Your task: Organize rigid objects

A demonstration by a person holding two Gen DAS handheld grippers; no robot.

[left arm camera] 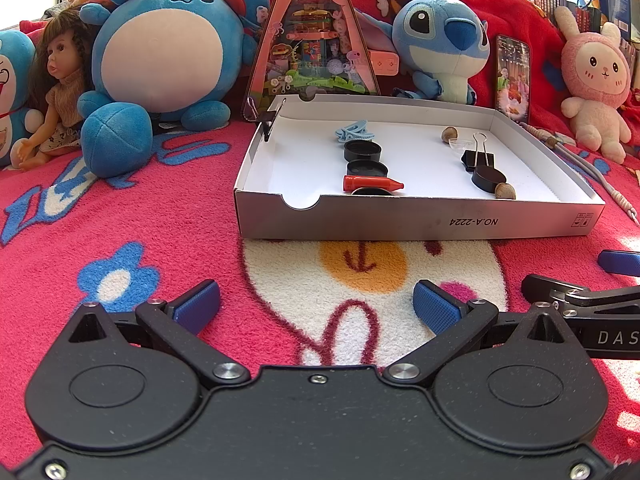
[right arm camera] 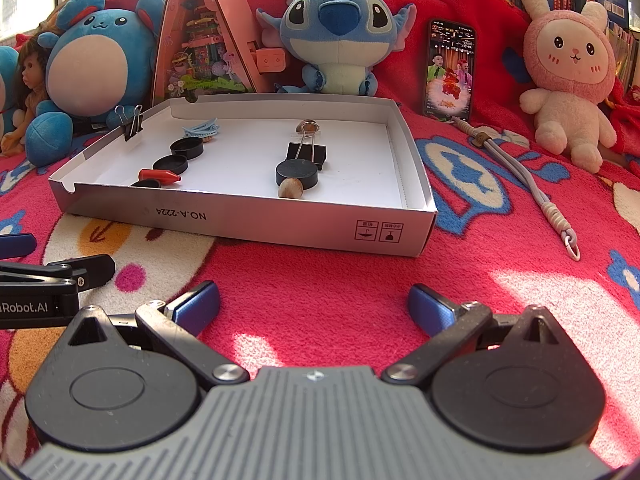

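Observation:
A shallow white cardboard box [left arm camera: 420, 218] [right arm camera: 256, 222] lies on the red blanket ahead of both grippers. In it lie a red crayon-like piece [left arm camera: 372, 183] [right arm camera: 160, 176], several black round caps [left arm camera: 362, 150] [right arm camera: 186, 148], a light blue hair clip [left arm camera: 354, 131] [right arm camera: 202, 127], a black binder clip [left arm camera: 478, 156] [right arm camera: 306, 152], a black disc [left arm camera: 488, 179] [right arm camera: 297, 174] and two brown nuts [left arm camera: 505, 191] [right arm camera: 291, 189]. My left gripper [left arm camera: 316, 306] is open and empty, short of the box. My right gripper [right arm camera: 314, 306] is open and empty too.
Plush toys [left arm camera: 160, 52] [right arm camera: 340, 32], a doll [left arm camera: 56, 92], a pink triangular toy house [left arm camera: 312, 32], a phone [right arm camera: 450, 68] and a pink rabbit [right arm camera: 568, 72] line the back. A grey lanyard [right arm camera: 532, 184] lies right of the box. A second binder clip [right arm camera: 132, 122] grips the box's left wall.

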